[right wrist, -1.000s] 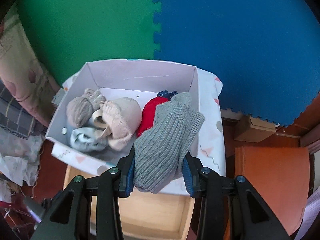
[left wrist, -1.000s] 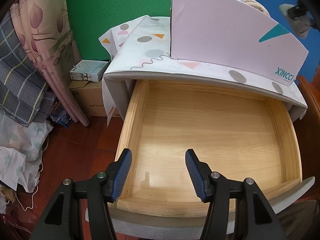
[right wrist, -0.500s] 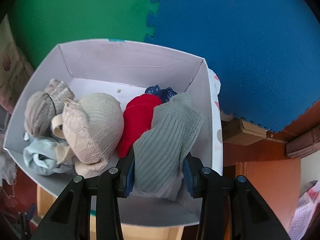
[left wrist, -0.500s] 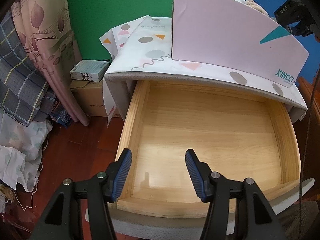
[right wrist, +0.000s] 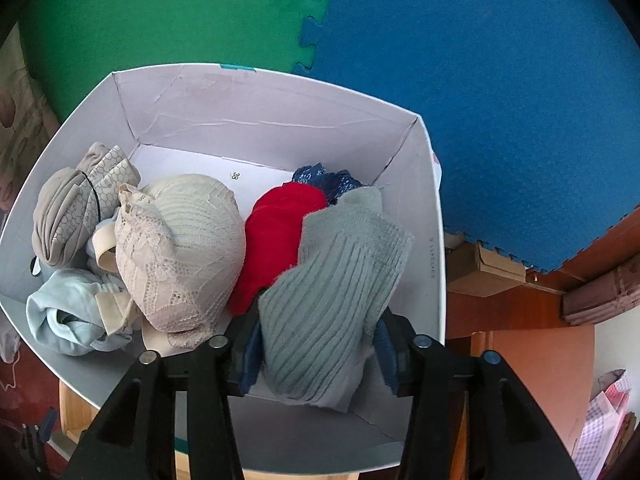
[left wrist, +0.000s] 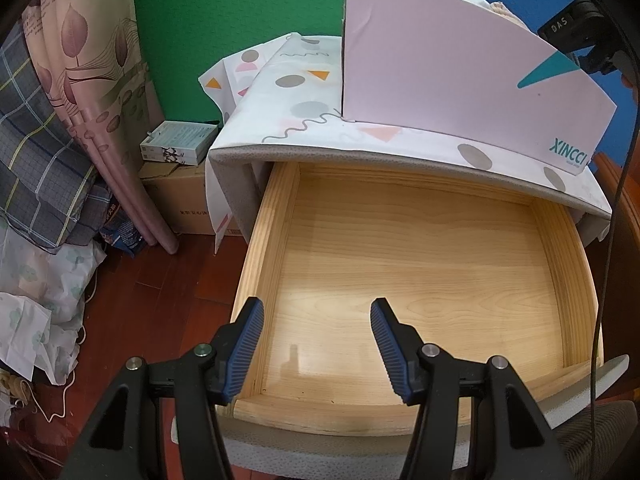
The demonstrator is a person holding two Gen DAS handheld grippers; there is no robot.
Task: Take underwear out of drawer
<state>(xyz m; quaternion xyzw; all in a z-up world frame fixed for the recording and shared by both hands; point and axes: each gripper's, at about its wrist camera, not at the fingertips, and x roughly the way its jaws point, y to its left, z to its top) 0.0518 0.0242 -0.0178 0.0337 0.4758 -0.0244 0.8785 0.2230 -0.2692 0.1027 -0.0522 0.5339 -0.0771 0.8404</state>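
Observation:
The wooden drawer (left wrist: 256, 276) stands pulled out with a bare bottom. My left gripper (left wrist: 316, 340) hangs open above its front edge, holding nothing. On the cabinet top stands a white cardboard box (left wrist: 460, 80). My right gripper (right wrist: 318, 350) reaches down into this box (right wrist: 260, 120). Its jaws are opening, and a grey ribbed piece of underwear (right wrist: 332, 280) lies between them on the box's near right side. Beside it lie a red garment (right wrist: 280, 232), a beige lace bra (right wrist: 180, 248), a light blue piece (right wrist: 68, 312), a grey-beige roll (right wrist: 72, 216) and dark blue lace (right wrist: 324, 180).
A patterned cloth (left wrist: 296, 92) covers the cabinet top. To the left are a curtain (left wrist: 80, 80), a small carton (left wrist: 180, 146) on a cardboard box, and crumpled fabric (left wrist: 36, 300) on the red wood floor. Green and blue foam mats (right wrist: 480, 80) line the wall behind.
My right gripper has come down into the box with the grey ribbed piece, and its jaws have spread wider around it. The left gripper has not moved.

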